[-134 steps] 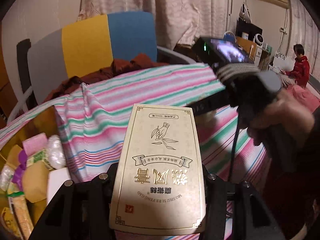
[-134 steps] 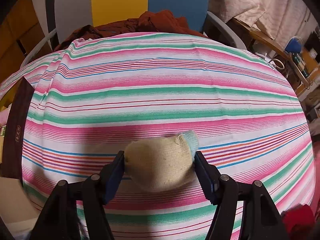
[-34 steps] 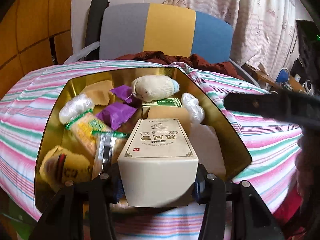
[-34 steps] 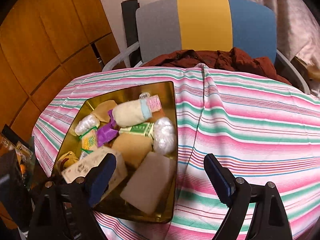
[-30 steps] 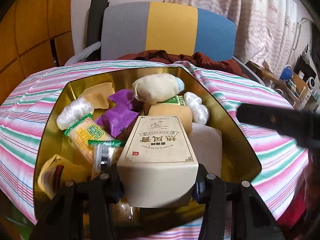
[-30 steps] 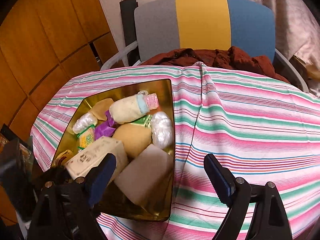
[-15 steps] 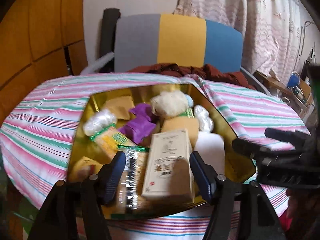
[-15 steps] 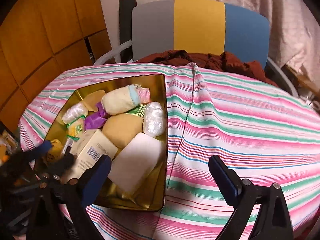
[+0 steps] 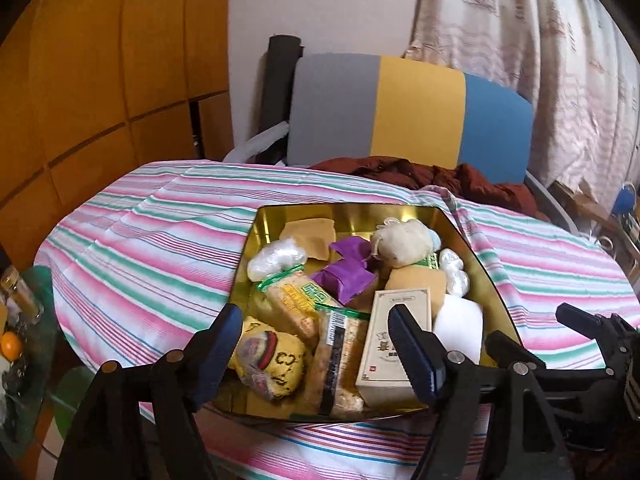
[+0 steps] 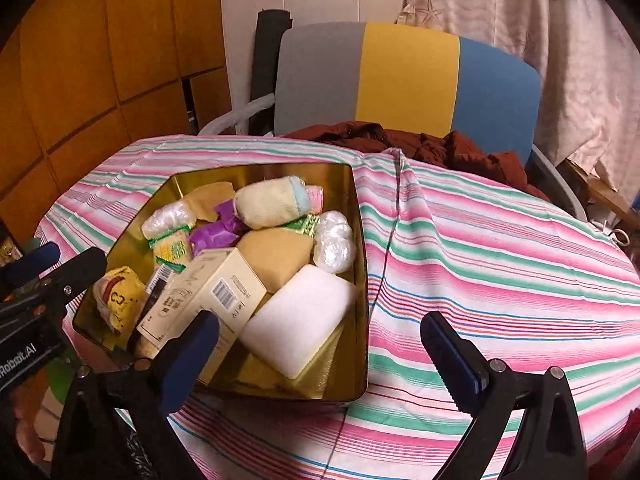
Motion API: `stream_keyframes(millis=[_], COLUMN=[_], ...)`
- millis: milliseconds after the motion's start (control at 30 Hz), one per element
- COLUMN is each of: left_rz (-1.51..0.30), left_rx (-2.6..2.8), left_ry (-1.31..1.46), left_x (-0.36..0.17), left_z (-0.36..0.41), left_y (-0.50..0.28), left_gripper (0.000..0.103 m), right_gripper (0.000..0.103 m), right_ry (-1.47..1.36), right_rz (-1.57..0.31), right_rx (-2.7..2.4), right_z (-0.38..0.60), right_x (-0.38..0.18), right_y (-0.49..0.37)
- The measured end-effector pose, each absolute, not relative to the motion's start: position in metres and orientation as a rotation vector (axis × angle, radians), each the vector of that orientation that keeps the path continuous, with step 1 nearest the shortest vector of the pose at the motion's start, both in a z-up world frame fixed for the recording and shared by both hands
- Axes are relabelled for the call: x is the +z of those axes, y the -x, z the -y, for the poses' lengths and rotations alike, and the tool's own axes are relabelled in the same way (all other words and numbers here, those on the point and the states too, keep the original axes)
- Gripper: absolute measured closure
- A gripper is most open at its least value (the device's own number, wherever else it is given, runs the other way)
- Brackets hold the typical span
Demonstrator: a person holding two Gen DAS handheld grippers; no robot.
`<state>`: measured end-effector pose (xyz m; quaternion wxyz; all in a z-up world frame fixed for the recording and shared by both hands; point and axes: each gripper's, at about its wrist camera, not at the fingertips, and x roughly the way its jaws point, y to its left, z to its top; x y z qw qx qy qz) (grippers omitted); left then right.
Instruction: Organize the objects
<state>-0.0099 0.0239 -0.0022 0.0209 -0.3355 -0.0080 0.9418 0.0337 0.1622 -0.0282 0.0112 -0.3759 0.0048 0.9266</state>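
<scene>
The gold tin (image 10: pixel 362 280) sat on the left part of the striped tablecloth (image 10: pixel 500 264) and already held everything visible that needed tidying. The cream box (image 10: pixel 208 292) lay in the tin's near end, tilted over the snack packets and leaning by the white foam block (image 10: pixel 298 316). The rolled sock (image 10: pixel 268 202) lay toward the far end, above the purple wrapper (image 9: pixel 346 276).

Both tools were empty. The left gripper (image 9: pixel 316 350) hung over the tin's near edge with its jaws spread wide, clasping nothing, the box lying free just behind its right pad. The right gripper (image 10: pixel 320 356) hovered over the tin's near right corner, jaws equally wide and bare.

With the cloth to the right showing no loose items, the step in hand looked like drawing clear. Done well, that would mean lifting the left tool straight up and back so its right pad did not catch the box and tip it out. The contents were heaped high, so any nudge could spill the lighter packets.

The table was round, its cloth creased along a ridge beside the tin. Behind it stood a chair (image 10: pixel 404 76) banded grey, yellow and blue, with a dark red garment (image 10: pixel 420 144) piled on its seat. Wood panelling filled the left, a pale curtain the right.
</scene>
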Motion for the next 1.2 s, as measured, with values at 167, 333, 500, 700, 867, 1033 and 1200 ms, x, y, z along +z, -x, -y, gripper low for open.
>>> stream_keyframes(millis=[167, 333, 500, 700, 867, 1033, 1200], left_rz=[-0.047, 0.022, 0.108, 0.124, 0.116, 0.084, 0.089], left_rx=[3.046, 3.055, 3.006, 2.975, 2.975, 2.989, 2.971], left_ry=[0.896, 0.900, 0.986, 1.027, 1.020, 0.994, 0.995], left_x=[0.008, 0.006, -0.004, -0.012, -0.014, -0.014, -0.014], left_z=[-0.011, 0.005, 0.006, 0.003, 0.002, 0.001, -0.001], left_y=[-0.004, -0.010, -0.004, 0.000, 0.000, -0.002, 0.000], left_gripper=[0.026, 0.026, 0.035, 0.036, 0.036, 0.041, 0.046], right_gripper=[0.002, 0.000, 0.000, 0.000, 0.000, 0.000, 0.000], right_ry=[1.071, 0.993, 1.015, 1.013, 1.023, 1.025, 1.030], right_rz=[-0.030, -0.078, -0.035, -0.001, 0.024, 0.031, 0.036], right_rx=[2.884, 2.888, 2.862, 2.873, 2.886, 2.889, 2.891], right_z=[-0.166, -0.173, -0.170, -0.168, -0.163, -0.161, -0.159], right_x=[-0.013, -0.006, -0.018, -0.025, -0.027, -0.027, -0.027], right_y=[-0.033, -0.037, -0.038, -0.038, -0.038, -0.038, -0.038])
